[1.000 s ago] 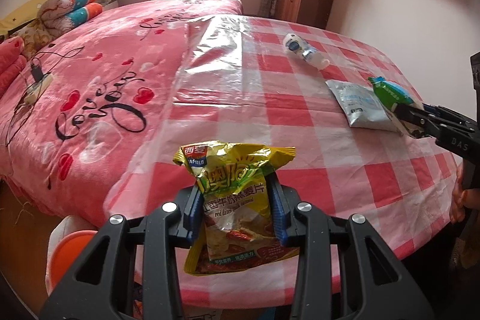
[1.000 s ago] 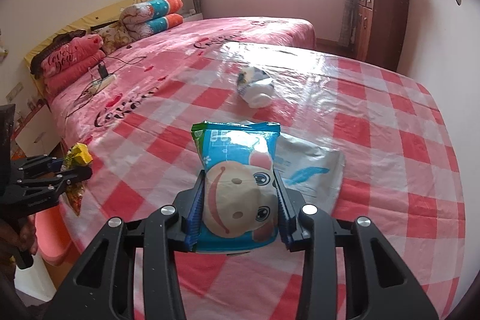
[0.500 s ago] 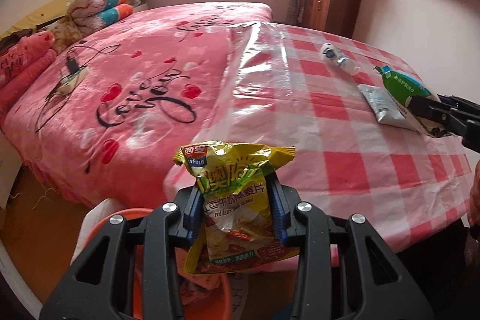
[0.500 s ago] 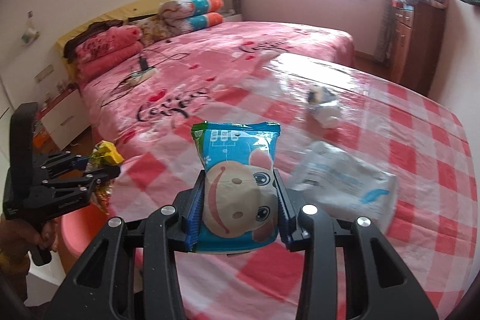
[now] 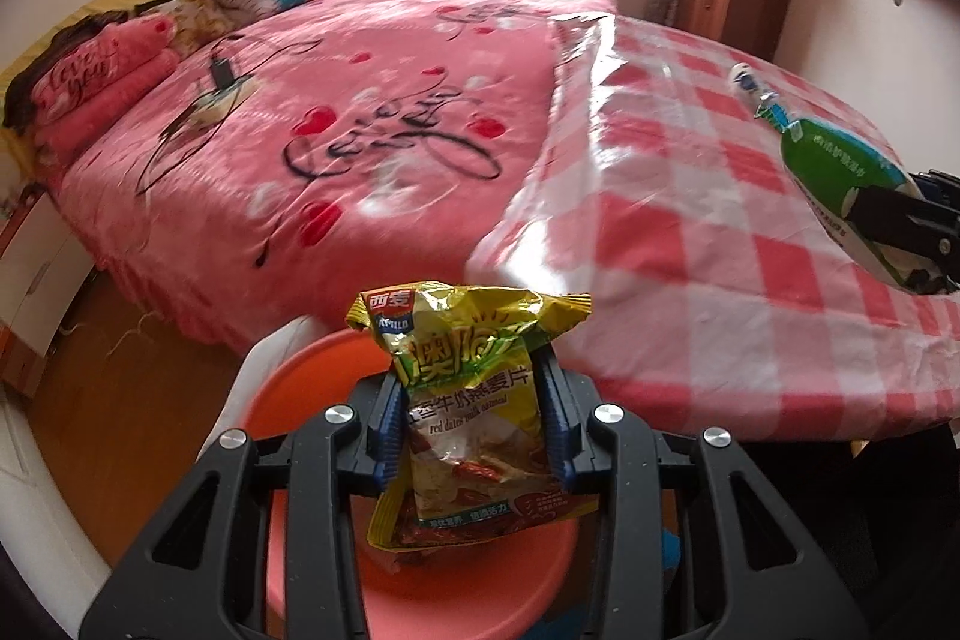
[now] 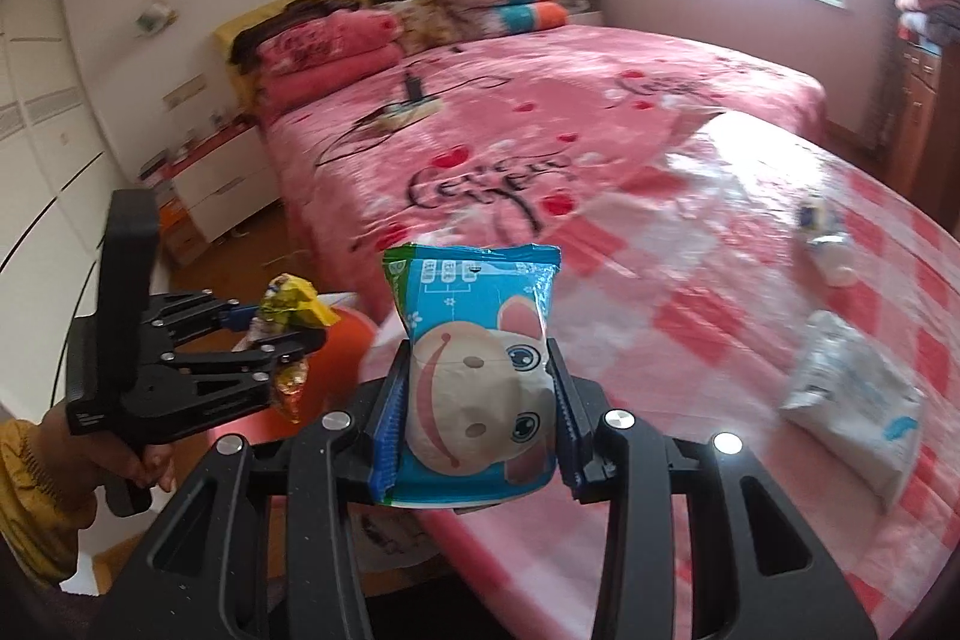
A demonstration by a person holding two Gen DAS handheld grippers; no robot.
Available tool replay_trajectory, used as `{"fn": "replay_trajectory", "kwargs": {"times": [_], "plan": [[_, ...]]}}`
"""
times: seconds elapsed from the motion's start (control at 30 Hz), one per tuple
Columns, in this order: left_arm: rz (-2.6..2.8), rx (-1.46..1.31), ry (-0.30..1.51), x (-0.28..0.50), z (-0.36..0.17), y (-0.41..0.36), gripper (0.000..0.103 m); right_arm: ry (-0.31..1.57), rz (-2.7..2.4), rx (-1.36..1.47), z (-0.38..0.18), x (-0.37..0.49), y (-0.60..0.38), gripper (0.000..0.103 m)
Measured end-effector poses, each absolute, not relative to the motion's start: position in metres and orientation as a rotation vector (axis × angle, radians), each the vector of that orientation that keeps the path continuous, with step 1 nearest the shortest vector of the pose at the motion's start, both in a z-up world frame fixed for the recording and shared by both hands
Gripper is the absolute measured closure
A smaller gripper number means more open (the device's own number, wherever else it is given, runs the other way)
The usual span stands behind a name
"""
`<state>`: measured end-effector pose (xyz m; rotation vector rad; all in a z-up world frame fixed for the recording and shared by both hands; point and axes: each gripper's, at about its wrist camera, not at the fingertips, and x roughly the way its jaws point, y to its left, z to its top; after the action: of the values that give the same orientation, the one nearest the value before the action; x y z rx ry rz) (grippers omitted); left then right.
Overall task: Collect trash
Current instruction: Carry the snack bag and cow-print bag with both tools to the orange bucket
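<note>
Left claw [image 5: 471, 433] clamped on yellow oatmeal packet [image 5: 474, 412] reading "red dates milk oatmeal", hanging right above orange bin [image 5: 456, 574]. Right claw [image 6: 477, 421] pinching blue monkey-face snack bag [image 6: 477, 382] near checkered tabletop [image 6: 750, 280] edge.

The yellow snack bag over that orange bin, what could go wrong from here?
The yellow snack bag hangs over the near part of the orange bin, so if let go now it might catch the rim and fall outside. The blue monkey packet in the right gripper is over the table edge, not the bin; released early, it would miss.
</note>
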<state>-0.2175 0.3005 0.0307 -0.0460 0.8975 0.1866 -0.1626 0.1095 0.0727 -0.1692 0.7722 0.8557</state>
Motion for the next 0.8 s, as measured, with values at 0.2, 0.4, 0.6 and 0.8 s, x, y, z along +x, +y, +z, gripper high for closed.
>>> {"fn": "replay_trajectory", "kwargs": {"times": [0.2,0.4,0.6,0.8], "plan": [[0.237,-0.063,0.930,-0.232,0.018,0.319,0.063,0.779,0.942,-0.226,0.068,-0.180,0.146,0.061],[0.282,-0.090,0.960,-0.244,0.004,0.336,0.063,0.809,1.010,-0.265,0.057,-0.189,0.176,0.061],[0.312,-0.112,0.985,-0.254,-0.008,0.349,0.063,0.838,1.057,-0.299,0.043,-0.196,0.198,0.061],[0.338,-0.135,1.017,-0.259,-0.024,0.362,0.063,0.869,1.088,-0.324,0.030,-0.201,0.217,0.061]]}}
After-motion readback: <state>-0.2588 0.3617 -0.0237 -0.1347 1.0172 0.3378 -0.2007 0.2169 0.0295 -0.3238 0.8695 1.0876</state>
